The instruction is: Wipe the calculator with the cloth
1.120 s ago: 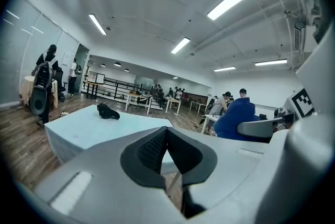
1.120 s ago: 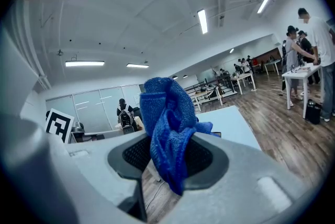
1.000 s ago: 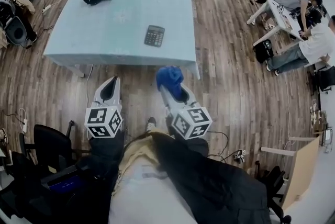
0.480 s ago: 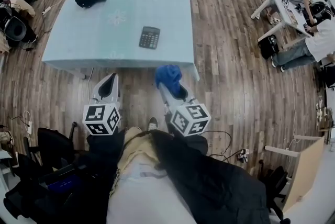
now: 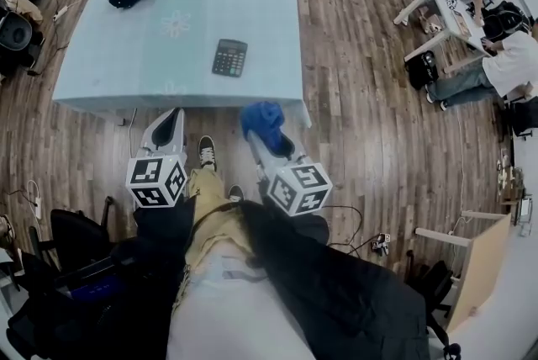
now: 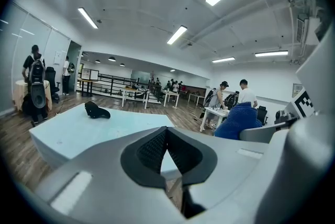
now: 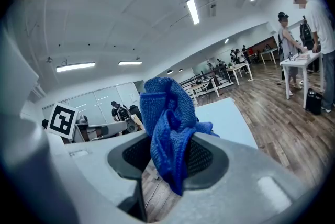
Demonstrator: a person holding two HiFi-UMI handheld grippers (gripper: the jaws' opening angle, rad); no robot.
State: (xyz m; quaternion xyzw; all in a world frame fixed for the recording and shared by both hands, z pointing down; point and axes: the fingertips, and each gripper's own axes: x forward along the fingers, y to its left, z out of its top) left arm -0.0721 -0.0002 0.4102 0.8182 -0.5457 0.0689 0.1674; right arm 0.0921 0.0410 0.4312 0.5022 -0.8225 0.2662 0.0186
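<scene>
One cloth (image 7: 166, 113) clamped in right gripper (image 7: 168, 157), calculator (image 5: 229, 58) apart

Right gripper (image 7: 170, 161) is pinching the blue cloth (image 7: 166, 113) between its dark pads. The cloth is bunching up above the jaws, and a tail of it is hanging down below them. Behind it, the pale surface (image 7: 224, 119) is stretching away, with wooden floor (image 7: 282, 108) running along its right side. Two people (image 7: 314, 24) are standing at a white table (image 7: 301, 63) on the far right. A marker cube (image 7: 63, 121) is peeking in at the left.
</scene>
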